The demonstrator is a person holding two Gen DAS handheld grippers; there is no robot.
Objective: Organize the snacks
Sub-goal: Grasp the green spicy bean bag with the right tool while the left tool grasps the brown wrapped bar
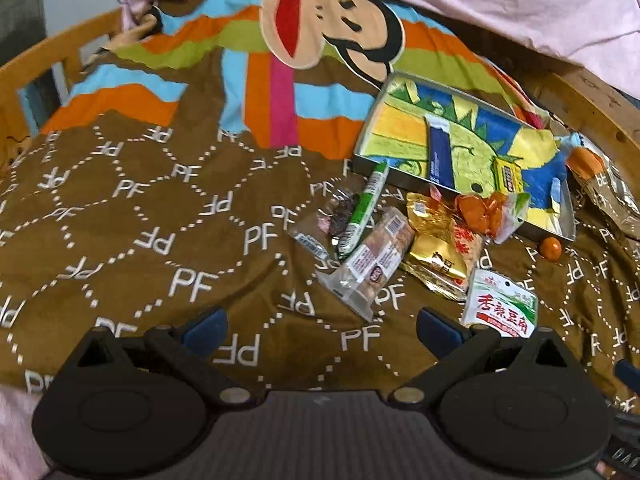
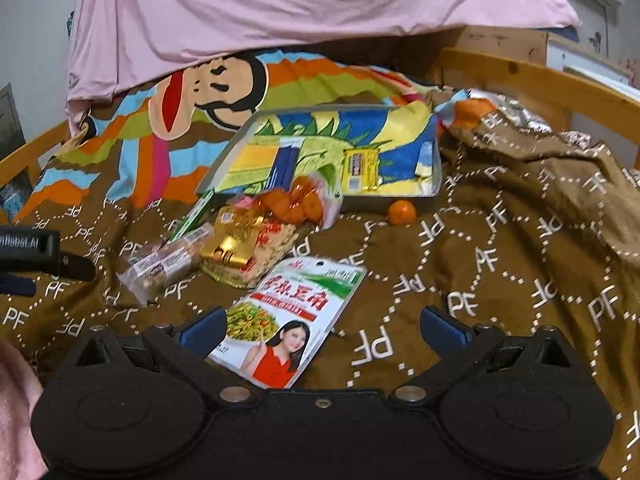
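Blue-padded fingers of the right gripper (image 2: 322,326) stand wide apart and empty above a white-and-green snack packet (image 2: 290,314), whose near left edge sits just behind the left finger (image 2: 204,326). Only the right wrist view shows the packet's printed front: a dish of stir-fried greens and a woman in a red top under red Chinese characters. From the left wrist view, the left gripper (image 1: 322,326) is likewise spread open and holds nothing, and the same packet's lower part is cut off behind its right finger (image 1: 440,326).

Beyond lies a loose heap of snacks on a brown bedspread (image 1: 140,240) printed all over with "PF": a clear-wrapped bar (image 1: 372,258), a gold foil packet (image 1: 434,258), a green stick (image 1: 366,208) and a bag of orange pieces (image 1: 480,212) that overlaps the near edge of a shallow tray (image 1: 362,140) with a colourful dinosaur design. Inside the tray lie a dark blue stick pack (image 1: 440,152) and a yellow wrapper (image 1: 508,174); their small print is unreadable. One small orange fruit (image 2: 401,213) sits on the bedspread just beside the tray. A dark purple item (image 1: 340,212) beside the green stick shows only in the left view. A pink sheet (image 2: 300,0) hangs over the bed's far end.
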